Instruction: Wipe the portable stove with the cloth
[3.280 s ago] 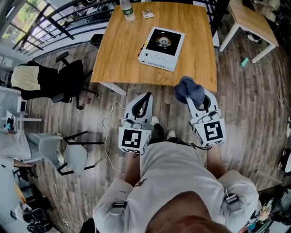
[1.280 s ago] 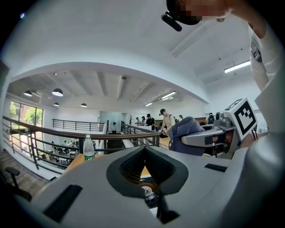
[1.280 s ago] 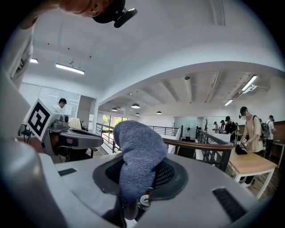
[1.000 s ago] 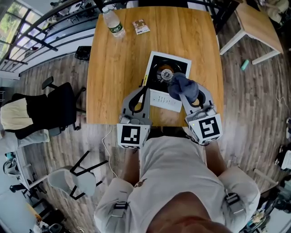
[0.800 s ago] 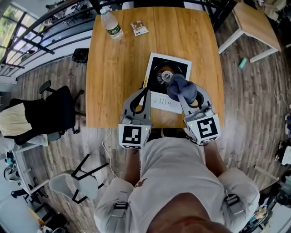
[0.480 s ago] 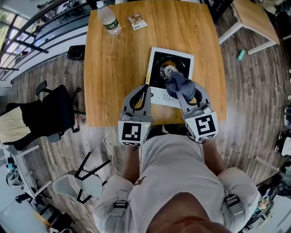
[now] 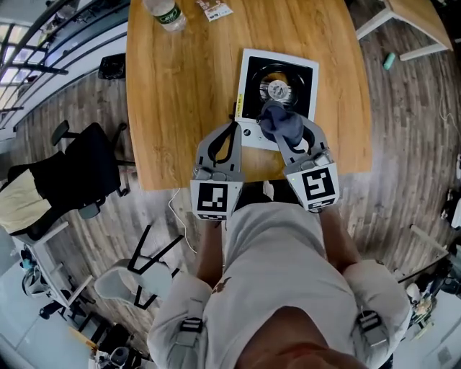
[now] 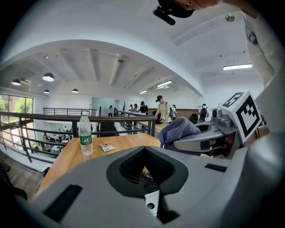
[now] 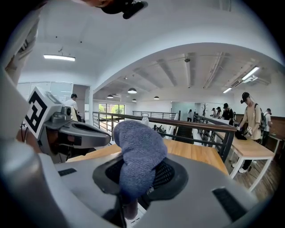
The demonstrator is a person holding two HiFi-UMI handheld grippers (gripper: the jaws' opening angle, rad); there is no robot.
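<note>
The portable stove (image 7: pixel 253 83) sits on the wooden bench (image 7: pixel 180 94), close to the edge where the person stands. It is white round the sides and black on top, with a round burner (image 7: pixel 276 89) in the middle.

The right gripper (image 7: pixel 288 137) is over the near side of the stove. Its fingers are clamped on the cloth (image 7: pixel 281 122), a soft blue-grey one bunched up in a lump. The cloth sticks out past the fingers and hangs over the near part of the stove, just beside the burner. I cannot tell if the cloth is touching the stove. In the right gripper view the cloth fills the space between the fingers and a bit of it droops down.

The left gripper (image 7: pixel 232 130) is beside the right one, over the bench. Its tip is near the left near corner of the stove. Its fingers are together and there is nothing between them. Each gripper has a cube (image 7: pixel 217 199) with black and white squares on its back end.

Far across the bench are a water bottle (image 7: pixel 162 11) and a small packet (image 7: pixel 216 9), well apart from the stove. A black chair (image 7: pixel 79 173) is on the wood floor (image 7: pixel 403 144) off to the left of the bench
</note>
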